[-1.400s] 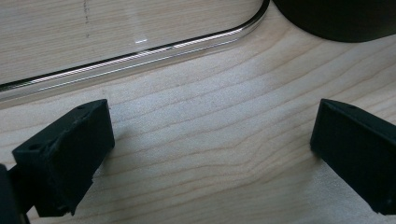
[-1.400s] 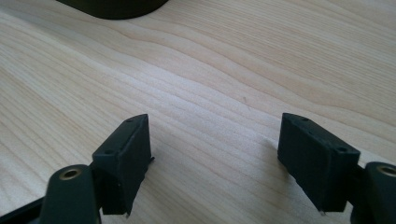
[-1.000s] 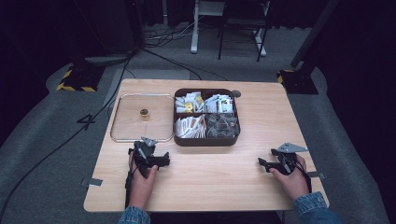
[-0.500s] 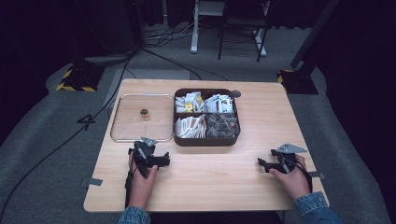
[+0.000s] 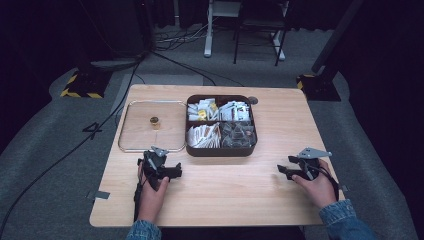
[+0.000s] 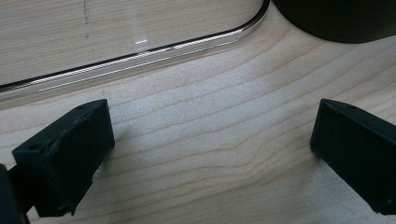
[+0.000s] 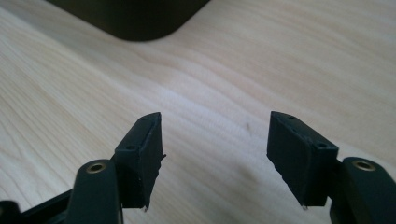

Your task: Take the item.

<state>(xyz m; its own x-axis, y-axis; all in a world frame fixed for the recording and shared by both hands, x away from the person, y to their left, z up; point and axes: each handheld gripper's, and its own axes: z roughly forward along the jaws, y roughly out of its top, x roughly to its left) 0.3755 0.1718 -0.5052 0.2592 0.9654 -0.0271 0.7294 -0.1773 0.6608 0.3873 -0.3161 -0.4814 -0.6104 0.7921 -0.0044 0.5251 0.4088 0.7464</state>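
High view shows the dark brown four-compartment tray (image 5: pixel 220 149) of light, crinkly sachets mid-desk (image 5: pixel 225 195), best gripped by its stiff rim, while the left hand-held gripper (image 5: pixel 175 171) gapes empty and the right hand-held gripper (image 5: pixel 281 169), just narrowing, holds nothing.

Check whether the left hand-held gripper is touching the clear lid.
Apart. The left gripper view shows bare table between the left hand-held gripper and the clear lid rim.
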